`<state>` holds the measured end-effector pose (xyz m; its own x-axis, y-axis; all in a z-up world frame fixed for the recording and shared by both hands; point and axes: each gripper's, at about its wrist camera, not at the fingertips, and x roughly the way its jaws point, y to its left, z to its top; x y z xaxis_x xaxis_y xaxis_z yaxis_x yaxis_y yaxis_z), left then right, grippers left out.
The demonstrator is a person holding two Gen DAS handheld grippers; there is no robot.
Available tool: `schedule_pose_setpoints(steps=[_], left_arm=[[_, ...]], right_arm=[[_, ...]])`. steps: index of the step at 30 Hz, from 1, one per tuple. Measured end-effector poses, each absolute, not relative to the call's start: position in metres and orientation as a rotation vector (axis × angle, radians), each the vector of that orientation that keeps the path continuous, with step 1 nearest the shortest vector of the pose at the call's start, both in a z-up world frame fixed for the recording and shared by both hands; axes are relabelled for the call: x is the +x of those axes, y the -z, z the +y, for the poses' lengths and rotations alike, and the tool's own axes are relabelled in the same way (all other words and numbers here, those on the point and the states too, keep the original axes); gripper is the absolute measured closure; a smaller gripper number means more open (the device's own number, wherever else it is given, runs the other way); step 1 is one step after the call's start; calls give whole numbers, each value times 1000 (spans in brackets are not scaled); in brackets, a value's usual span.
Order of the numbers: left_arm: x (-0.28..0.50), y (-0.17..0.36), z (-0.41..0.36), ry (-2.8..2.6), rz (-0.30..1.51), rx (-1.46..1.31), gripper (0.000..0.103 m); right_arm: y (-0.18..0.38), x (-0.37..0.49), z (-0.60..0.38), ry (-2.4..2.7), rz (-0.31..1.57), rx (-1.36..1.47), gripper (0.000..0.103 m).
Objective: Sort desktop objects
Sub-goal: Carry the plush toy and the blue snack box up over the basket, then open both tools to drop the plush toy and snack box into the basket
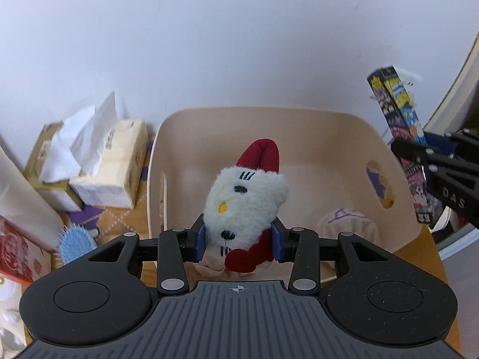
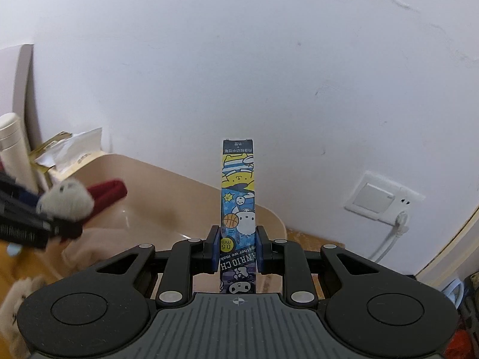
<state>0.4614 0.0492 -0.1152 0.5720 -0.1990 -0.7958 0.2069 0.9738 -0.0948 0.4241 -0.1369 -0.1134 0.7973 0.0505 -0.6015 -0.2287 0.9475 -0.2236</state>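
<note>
Plush toy (image 1: 245,197) and pen box (image 2: 238,206) sit in clamped jaws over beige bin (image 1: 299,116), white wall (image 1: 239,30) behind.

Probably a home room: tissue packs (image 1: 110,164), a hairbrush (image 1: 73,243), a thermos (image 2: 15,149) against a plain white wall (image 2: 269,59).

Our left gripper (image 1: 238,240) and right gripper (image 2: 238,249) look the same. We see black arms, blue pads (image 1: 200,240) on the fingertips, and shiny round screws (image 1: 172,284). Each grey ribbed base carries a small white cross mark (image 2: 238,301).
</note>
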Motion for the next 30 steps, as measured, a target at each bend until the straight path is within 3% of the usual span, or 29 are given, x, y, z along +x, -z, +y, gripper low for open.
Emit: schedule_pose_setpoints(steps=[13, 16, 18, 23, 30], left_arm=[[485, 149, 46, 245, 1031, 59, 60], [489, 150, 45, 267, 1036, 63, 52], [488, 150, 48, 285, 1026, 44, 48], [481, 147, 50, 255, 1037, 24, 35], [447, 118, 58, 177, 986, -43, 32]], right_arm=[[164, 469, -96, -187, 819, -537, 81], [172, 467, -90, -168, 862, -540, 81], [174, 466, -90, -157, 870, -513, 70], [178, 452, -94, -188, 853, -492, 59], [159, 428, -122, -257, 821, -400, 36]])
